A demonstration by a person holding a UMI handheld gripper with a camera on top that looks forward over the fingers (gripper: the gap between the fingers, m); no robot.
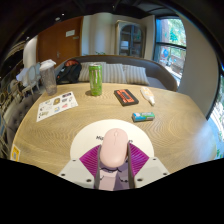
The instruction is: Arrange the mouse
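Observation:
A pale pink mouse [114, 148] is held between my gripper's [113, 163] two fingers, whose magenta pads [93, 158] press on its sides. It hangs just above a round white mouse mat [84, 142] with small print at its far edge, at the near side of the wooden table [170, 128]. The mouse points away from me along the fingers.
Beyond on the table: a green can [96, 79], a black remote-like slab [126, 97], a white marker [148, 96], a small teal item [143, 117], a printed sheet [57, 105] and clear cups [48, 77] at the left. A sofa with cushions stands behind the table.

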